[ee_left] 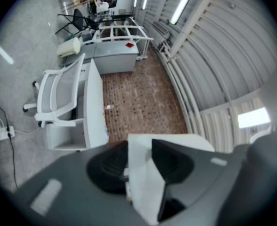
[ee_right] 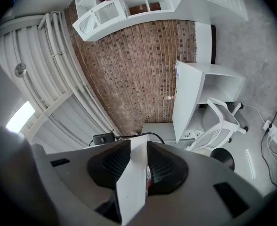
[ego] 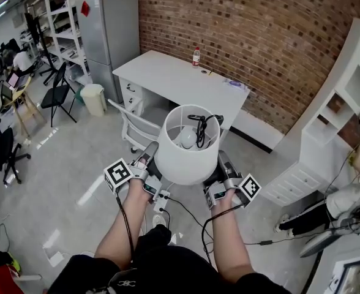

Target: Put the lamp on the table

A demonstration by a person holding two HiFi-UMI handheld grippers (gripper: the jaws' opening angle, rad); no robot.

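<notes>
Two-sided hold: left gripper (ego: pixel 151 155) and right gripper (ego: pixel 222 162) clamp the upright lamp (ego: pixel 189 147), opening upward; tabletop (ego: pixel 165 73) edge well ahead, chair (ego: pixel 135 126) between.

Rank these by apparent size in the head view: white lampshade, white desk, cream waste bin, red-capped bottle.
1. white rectangular desk, the largest.
2. white cylindrical lampshade, though it sits nearest the camera, which enlarges it.
3. cream waste bin.
4. small red-capped bottle, the smallest.
</notes>
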